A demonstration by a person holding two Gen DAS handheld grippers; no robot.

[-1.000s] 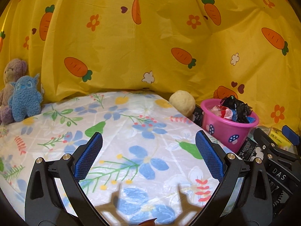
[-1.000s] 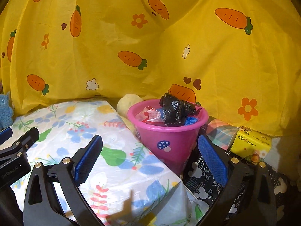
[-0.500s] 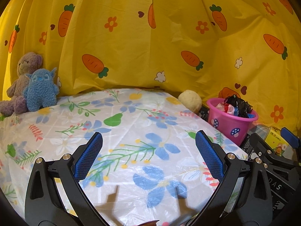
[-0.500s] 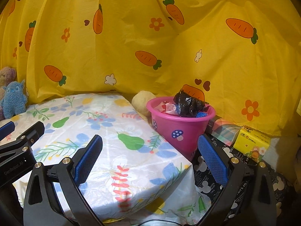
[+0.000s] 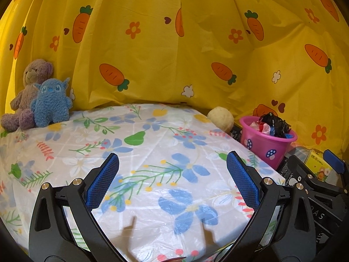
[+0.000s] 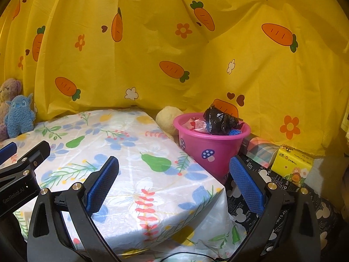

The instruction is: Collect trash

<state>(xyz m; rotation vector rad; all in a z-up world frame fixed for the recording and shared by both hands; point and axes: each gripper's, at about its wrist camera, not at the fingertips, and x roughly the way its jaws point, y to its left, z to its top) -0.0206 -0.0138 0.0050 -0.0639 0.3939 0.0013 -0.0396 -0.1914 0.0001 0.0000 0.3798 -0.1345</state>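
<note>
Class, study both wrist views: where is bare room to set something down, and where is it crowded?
Free: the floral tablecloth, from the plush toys across to the pink bucket. Crowded: the bucket, heaped with trash, and the right side by the yellow tissue pack.

We see our left gripper [image 5: 172, 181] with a black plastic frame, two blue pads [image 5: 102, 182] of fine mesh texture, and round silver screws. Our right gripper [image 6: 173, 183] has the same black frame, blue pads [image 6: 245, 187] and silver screws. White letters "GenRobot.AI" stand on the left body.
</note>
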